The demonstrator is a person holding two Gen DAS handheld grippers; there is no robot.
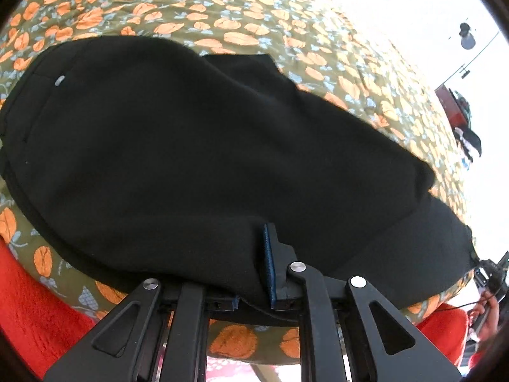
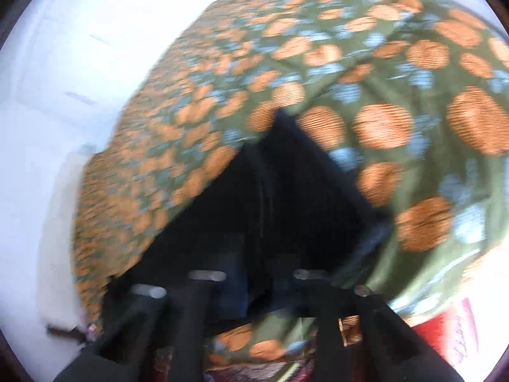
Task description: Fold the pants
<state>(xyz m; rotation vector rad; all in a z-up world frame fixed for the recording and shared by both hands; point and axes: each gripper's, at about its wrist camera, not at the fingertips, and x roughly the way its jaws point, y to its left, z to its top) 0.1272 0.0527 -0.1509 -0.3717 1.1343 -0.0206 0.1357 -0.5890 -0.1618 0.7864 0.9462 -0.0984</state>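
Observation:
The black pants (image 1: 191, 146) lie folded in a broad bundle on a green bedspread (image 1: 241, 16) printed with orange flowers. A small metal button (image 1: 59, 80) shows near their far left edge. My left gripper (image 1: 254, 267) is at the near edge of the pants with black cloth between its fingers; one blue-padded finger (image 1: 270, 264) shows, the other is under the cloth. The right wrist view is badly blurred. There my right gripper (image 2: 251, 280) is over a strip of the black pants (image 2: 286, 191) that runs away from it across the bedspread (image 2: 397, 73).
A red blanket (image 1: 28, 312) lies at the bed's near edge on the left and right. A bright white wall and floor (image 2: 63, 63) lie past the bed's left edge. Some dark items (image 1: 461, 117) stand beyond the bed at the right.

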